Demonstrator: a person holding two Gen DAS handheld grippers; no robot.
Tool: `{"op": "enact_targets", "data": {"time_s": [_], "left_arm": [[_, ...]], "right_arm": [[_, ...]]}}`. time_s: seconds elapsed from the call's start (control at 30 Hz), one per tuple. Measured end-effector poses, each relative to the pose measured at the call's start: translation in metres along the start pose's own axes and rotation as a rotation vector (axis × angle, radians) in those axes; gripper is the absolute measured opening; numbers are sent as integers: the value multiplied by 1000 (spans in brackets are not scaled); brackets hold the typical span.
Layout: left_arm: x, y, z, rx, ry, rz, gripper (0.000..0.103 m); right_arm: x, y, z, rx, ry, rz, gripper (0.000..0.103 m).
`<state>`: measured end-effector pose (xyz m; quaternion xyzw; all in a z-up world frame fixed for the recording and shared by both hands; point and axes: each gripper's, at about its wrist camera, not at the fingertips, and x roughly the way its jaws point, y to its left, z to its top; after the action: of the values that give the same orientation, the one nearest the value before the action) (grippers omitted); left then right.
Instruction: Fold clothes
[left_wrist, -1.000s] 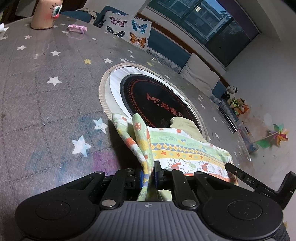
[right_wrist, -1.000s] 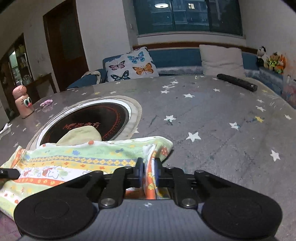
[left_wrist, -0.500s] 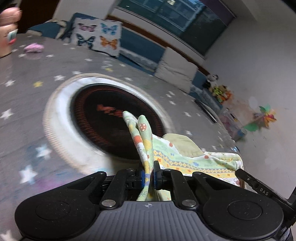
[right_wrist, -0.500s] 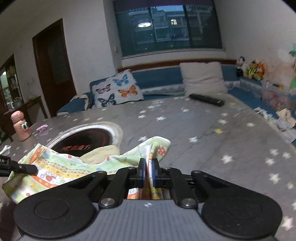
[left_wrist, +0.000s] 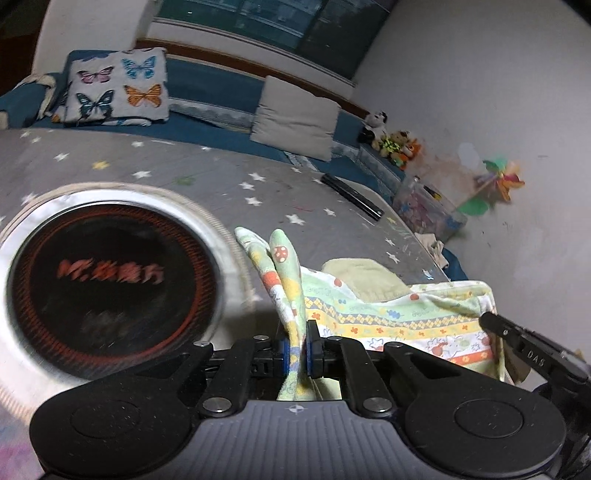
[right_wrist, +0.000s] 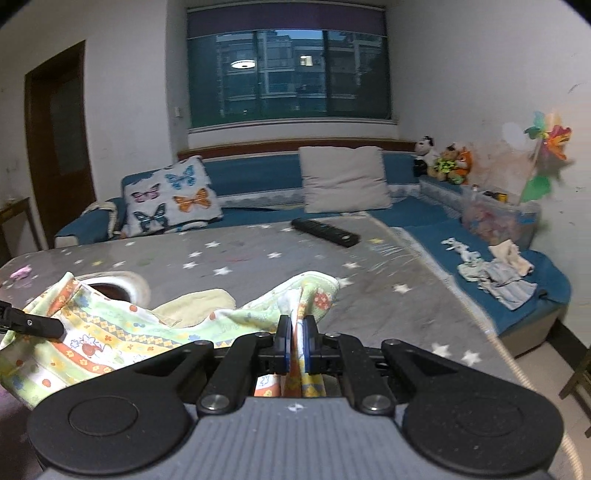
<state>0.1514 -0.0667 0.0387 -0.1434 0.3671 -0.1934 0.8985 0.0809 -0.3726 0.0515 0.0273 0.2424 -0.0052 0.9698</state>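
Observation:
A small pale green child's garment (left_wrist: 388, 314) with orange and yellow patterned bands hangs lifted above the grey star-print table (left_wrist: 229, 177). My left gripper (left_wrist: 296, 349) is shut on one bunched corner of it. My right gripper (right_wrist: 295, 341) is shut on the other corner (right_wrist: 310, 295). The cloth (right_wrist: 110, 332) sags between the two grippers, with its plain yellowish inner side (right_wrist: 195, 302) showing. The right gripper's finger shows at the right of the left wrist view (left_wrist: 532, 358); the left gripper's finger shows at the left of the right wrist view (right_wrist: 29, 323).
A round black induction hob (left_wrist: 107, 273) with a silver rim is set into the table at left. A black remote control (right_wrist: 325, 232) lies near the table's far edge. A blue sofa (right_wrist: 424, 218) with cushions runs behind and to the right, with small clothes (right_wrist: 495, 273) on it.
Both grippers have risen and swung to the right with the garment, lifting it off the table. The hob has moved to the left in the left wrist view.

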Motion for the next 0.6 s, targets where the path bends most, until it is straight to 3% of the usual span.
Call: {"op": "enact_targets", "data": {"time_s": [0.6], "left_arm": [[58,-49,34,96,20,6,8]], "right_arm": [[35,-47,27,-5,-21,-102,6]]}}
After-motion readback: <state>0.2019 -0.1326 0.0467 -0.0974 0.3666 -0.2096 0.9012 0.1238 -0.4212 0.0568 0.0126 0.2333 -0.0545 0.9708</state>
